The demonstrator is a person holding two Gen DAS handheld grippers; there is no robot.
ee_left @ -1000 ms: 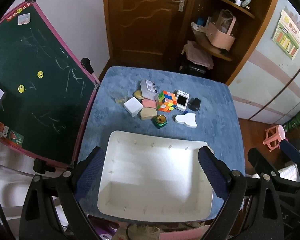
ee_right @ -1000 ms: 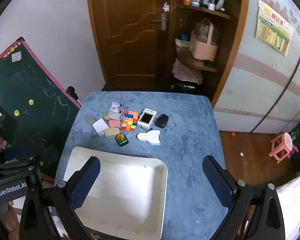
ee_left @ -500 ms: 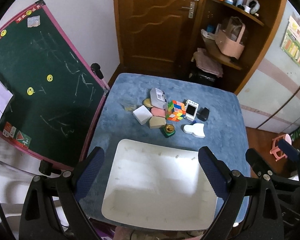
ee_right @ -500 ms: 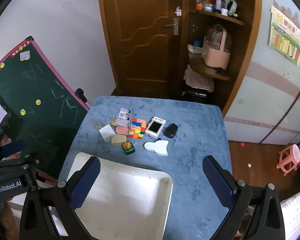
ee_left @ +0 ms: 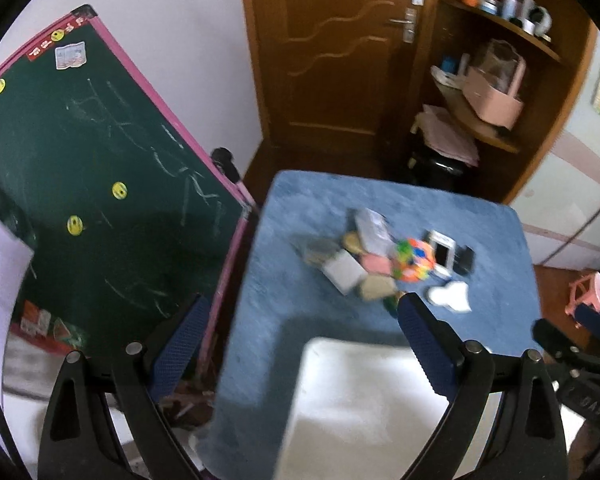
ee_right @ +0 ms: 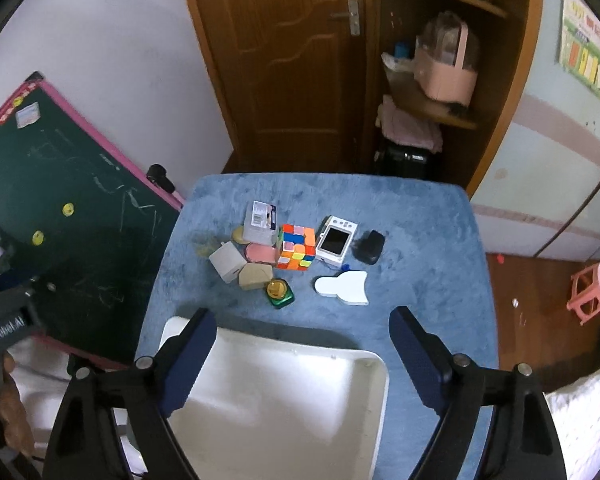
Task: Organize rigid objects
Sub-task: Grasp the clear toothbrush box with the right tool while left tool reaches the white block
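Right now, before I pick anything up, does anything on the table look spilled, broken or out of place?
Nothing spilled or broken that I can see. The small items, cube included, sit bunched mid-table, none yet in the white tray. The left view is blurred, so fine damage would not show there.

The left wrist view is smeared by motion blur: the cube [ee_left: 414, 260], the small blocks beside it and the tray [ee_left: 364, 400] lose their edges, and a green item behind the left claw's [ee_left: 300, 344] right finger [ee_left: 428, 344] is mostly hidden. In both views the tray's near end is cut off by the bottom edge and partly covered by claw fingers. The label on the grey box [ee_right: 261, 222] is too small to read.
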